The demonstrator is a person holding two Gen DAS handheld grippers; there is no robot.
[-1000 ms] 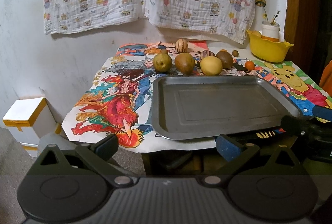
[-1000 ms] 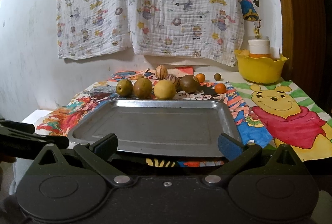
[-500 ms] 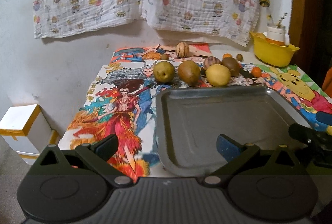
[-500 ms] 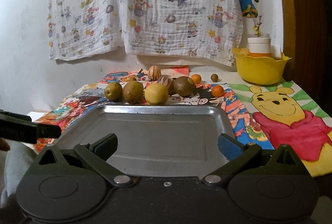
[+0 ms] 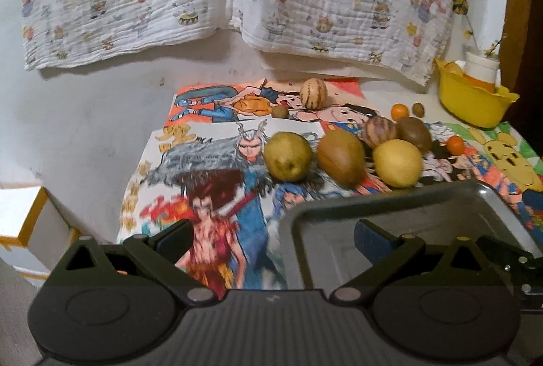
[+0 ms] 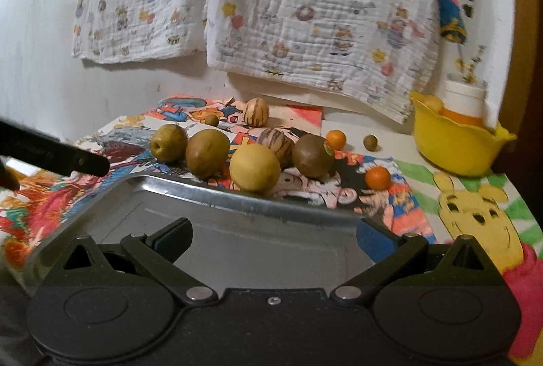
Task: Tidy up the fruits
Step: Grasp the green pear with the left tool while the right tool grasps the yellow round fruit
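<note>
Left wrist view: left tool (image 5: 271,238) wide open, holding nothing, its left finger over the cartoon-printed cloth on the tabletop (image 5: 210,196), its right finger over the grey metal tray (image 5: 441,196). Ahead of it, a row of fruit beyond the tray's far rim: green-yellow pear (image 5: 287,155), brown oval kiwi (image 5: 341,157), yellow round lemon (image 5: 397,163). Striped tan melon (image 5: 313,93) further back. Yellow plastic bowl (image 5: 473,101) far right.

Right wrist view: right tool (image 6: 274,235) also wide open, empty, both fingers above the tray (image 6: 237,196). Same fruit row straight ahead, lemon (image 6: 254,167) just beside the rim. Small orange citrus (image 6: 378,178) ahead right. Left tool's finger pokes in at left.
</note>
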